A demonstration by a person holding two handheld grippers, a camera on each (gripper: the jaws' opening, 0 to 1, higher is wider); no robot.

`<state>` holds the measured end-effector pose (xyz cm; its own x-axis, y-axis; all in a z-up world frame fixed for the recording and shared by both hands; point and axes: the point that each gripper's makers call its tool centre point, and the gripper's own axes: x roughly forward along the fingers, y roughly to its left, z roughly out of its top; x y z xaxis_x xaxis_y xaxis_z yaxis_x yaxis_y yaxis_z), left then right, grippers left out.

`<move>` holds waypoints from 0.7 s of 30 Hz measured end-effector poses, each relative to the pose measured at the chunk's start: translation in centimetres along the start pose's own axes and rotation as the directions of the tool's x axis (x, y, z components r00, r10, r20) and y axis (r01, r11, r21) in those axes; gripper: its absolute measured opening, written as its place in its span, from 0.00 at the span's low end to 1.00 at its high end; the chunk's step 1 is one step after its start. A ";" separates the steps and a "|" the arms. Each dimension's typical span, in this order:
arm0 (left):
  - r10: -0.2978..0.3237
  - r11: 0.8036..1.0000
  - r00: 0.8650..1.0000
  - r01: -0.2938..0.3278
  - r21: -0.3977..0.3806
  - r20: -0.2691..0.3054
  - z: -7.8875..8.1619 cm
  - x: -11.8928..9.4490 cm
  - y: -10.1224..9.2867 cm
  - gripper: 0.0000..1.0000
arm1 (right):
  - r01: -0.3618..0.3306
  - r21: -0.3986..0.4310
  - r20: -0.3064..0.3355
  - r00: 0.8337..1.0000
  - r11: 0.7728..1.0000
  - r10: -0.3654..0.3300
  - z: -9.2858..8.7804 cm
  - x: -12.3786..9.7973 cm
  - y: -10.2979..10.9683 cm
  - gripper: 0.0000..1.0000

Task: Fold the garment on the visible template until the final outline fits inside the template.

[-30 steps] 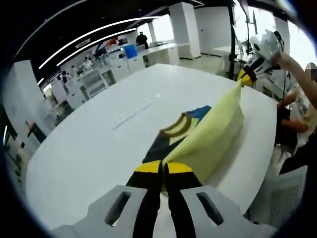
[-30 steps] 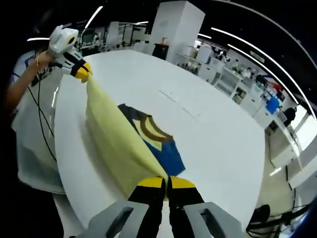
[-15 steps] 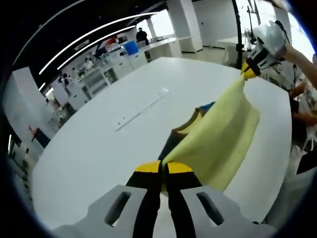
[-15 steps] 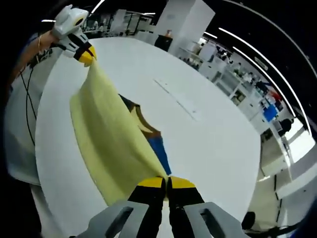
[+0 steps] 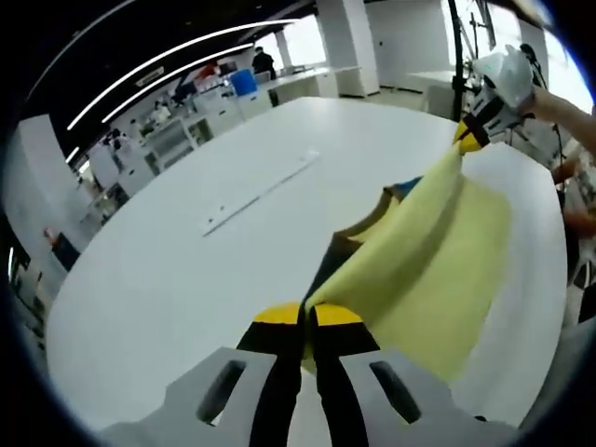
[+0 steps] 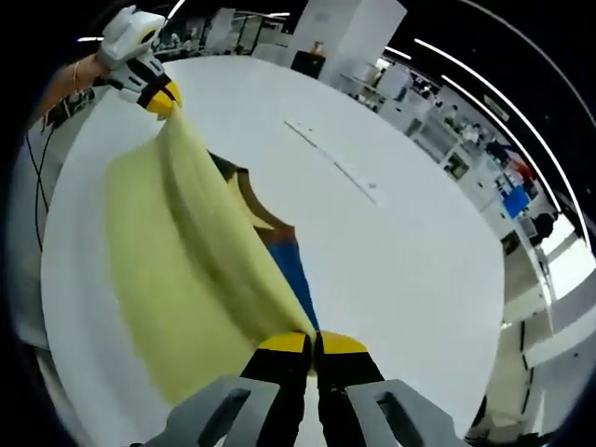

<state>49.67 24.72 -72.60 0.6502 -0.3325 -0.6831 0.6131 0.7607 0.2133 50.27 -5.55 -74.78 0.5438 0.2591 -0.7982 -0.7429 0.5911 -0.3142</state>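
A pale yellow garment [image 5: 424,256] with a dark, blue and tan neck part [image 5: 358,237] is lifted off the white table [image 5: 186,270]. My left gripper [image 5: 308,317] is shut on one corner of it, and the right gripper [image 5: 470,138] pinches the opposite corner at the upper right. In the right gripper view, my right gripper [image 6: 312,344] is shut on the yellow garment [image 6: 182,256], whose blue and dark part [image 6: 289,270] lies beneath. The left gripper [image 6: 158,98] holds the far corner at the top left. The cloth hangs stretched between both grippers.
A long pale strip [image 5: 261,191] lies on the table beyond the garment, also seen as a strip [image 6: 335,163] in the right gripper view. Desks, shelves and white pillars stand behind the table. A person's arm [image 5: 563,102] holds the right gripper.
Both grippers have carried the held yellow edge further over the table, and the cloth spreads wider and covers more of the dark and blue part.
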 end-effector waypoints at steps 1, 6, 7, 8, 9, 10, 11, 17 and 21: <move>-0.001 1.000 1.000 0.001 0.003 0.000 -0.1 0.3 0.1 0.00 | 0.002 -0.006 -0.003 1.000 1.000 -0.002 0.0 0.3 0.0 0.00; -0.002 1.000 1.000 0.003 0.015 -0.015 -1.1 2.3 0.5 0.00 | -0.016 0.003 -0.014 1.000 1.000 0.016 -0.4 1.7 -0.3 0.00; -0.001 1.000 1.000 0.001 0.023 -0.021 -1.4 2.7 0.5 0.00 | -0.026 0.013 -0.018 1.000 1.000 0.026 -0.6 2.1 -0.2 0.00; 0.002 1.000 1.000 -0.001 0.026 -0.022 -1.5 2.9 0.5 0.00 | -0.028 0.023 -0.016 0.999 0.999 0.028 -0.7 2.2 -0.2 0.00; 0.004 1.000 1.000 -0.004 0.027 -0.024 -1.7 3.2 0.5 0.00 | -0.027 0.037 -0.010 1.000 0.999 0.027 -0.7 2.5 -0.3 0.00; 0.006 1.000 0.999 -0.005 0.024 -0.031 -2.0 3.5 0.6 0.00 | -0.030 0.042 -0.008 1.000 0.999 0.030 -0.7 2.7 -0.3 0.00; 0.005 1.000 0.999 -0.004 0.021 -0.036 -2.2 3.7 0.6 0.00 | -0.034 0.056 -0.008 0.999 0.998 0.034 -0.8 2.8 -0.3 0.00; 0.004 1.000 0.998 -0.002 0.028 -0.059 -3.3 4.8 0.6 0.00 | -0.070 0.041 -0.002 0.998 0.997 0.070 -0.9 4.0 -0.2 0.00; 0.012 0.998 0.998 -0.008 0.059 -0.066 -3.8 5.0 0.9 0.04 | -0.100 0.067 0.000 0.995 0.993 0.100 -1.3 4.7 -0.1 0.00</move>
<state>51.78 25.84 -78.45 0.6264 -0.2854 -0.7254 0.6329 0.7295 0.2595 52.41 -5.38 -79.11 0.4671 0.3169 -0.8255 -0.7653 0.6126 -0.1978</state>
